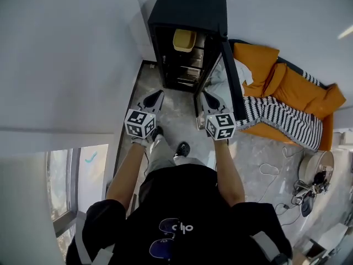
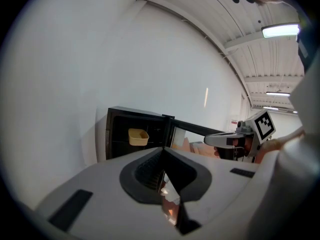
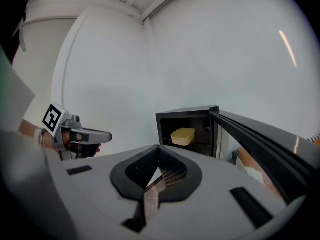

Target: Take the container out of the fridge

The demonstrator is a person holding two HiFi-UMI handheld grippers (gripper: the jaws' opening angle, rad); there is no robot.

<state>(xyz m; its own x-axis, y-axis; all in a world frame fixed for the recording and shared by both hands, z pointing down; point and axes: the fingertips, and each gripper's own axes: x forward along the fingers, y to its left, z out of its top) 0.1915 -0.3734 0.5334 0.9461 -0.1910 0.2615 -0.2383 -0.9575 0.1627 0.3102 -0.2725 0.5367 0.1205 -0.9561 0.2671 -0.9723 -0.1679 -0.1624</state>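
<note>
A pale yellow container [image 1: 183, 40] sits on the upper shelf of a small black fridge [image 1: 187, 7] whose door [image 1: 231, 76] stands open to the right. The same container [image 2: 138, 136] shows in the left gripper view, and the container [image 3: 182, 136] shows in the right gripper view. My left gripper [image 1: 158, 96] and right gripper [image 1: 204, 96] hover side by side in front of the fridge, well short of it. Both are shut and hold nothing. The left gripper [image 2: 164, 152] points at the fridge opening. So does the right gripper [image 3: 159, 150].
A white wall runs along the left, close to the fridge. To the right of the open door lies an orange sofa [image 1: 287, 81] with a striped blanket [image 1: 281, 117]. Cables and small devices [image 1: 311, 184] lie on the floor at the right. The person's shoes [image 1: 183, 148] stand below the grippers.
</note>
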